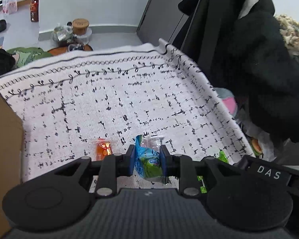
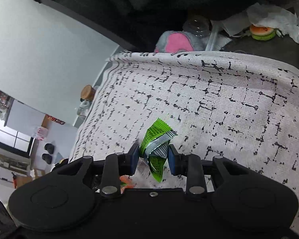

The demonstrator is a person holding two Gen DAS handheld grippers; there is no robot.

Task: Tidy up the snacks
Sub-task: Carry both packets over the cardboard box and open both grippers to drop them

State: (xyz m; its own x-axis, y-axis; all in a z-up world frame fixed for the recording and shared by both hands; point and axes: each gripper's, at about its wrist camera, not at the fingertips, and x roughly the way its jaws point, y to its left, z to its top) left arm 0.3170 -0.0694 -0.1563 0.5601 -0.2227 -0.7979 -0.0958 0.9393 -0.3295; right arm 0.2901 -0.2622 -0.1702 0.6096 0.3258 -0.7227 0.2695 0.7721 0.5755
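In the left wrist view, a brown cardboard box [image 1: 4, 159] stands at the far left edge on a white cloth with a black broken-grid print [image 1: 119, 103] that covers the worktop. Right of the box, a small orange snack packet [image 1: 104, 148] lies flat on the cloth, just ahead of the left tool's linkage. Next comes the left tool [image 1: 147, 159] itself: its two blue pads are clamped on a blue and green snack packet [image 1: 148, 162], which stands upright between them, with a clear crinkled wrapper end showing just behind it. Further right, a bright green packet edge [image 1: 223, 157] peeks out past the linkage, near the cloth's right border. Beyond that border hang dark clothes [image 1: 249, 59], with a pink and grey plush toy [image 1: 228, 99] below them.

In the right wrist view, an orange wrapper [image 2: 125, 180] shows low down, left of centre, under the linkage, blurred. In the middle, the right tool [image 2: 154, 157] is pinched together on a green snack packet [image 2: 156, 149], crumpled so that its silver inner side and a barcode show; the packet sticks up above the pads and hangs below them, over the cloth [image 2: 229, 103]. At the cloth's far edge lie the pink plush toy [image 2: 175, 41] and, further right, a small burger-shaped toy [image 2: 262, 32] beside crumpled white paper.
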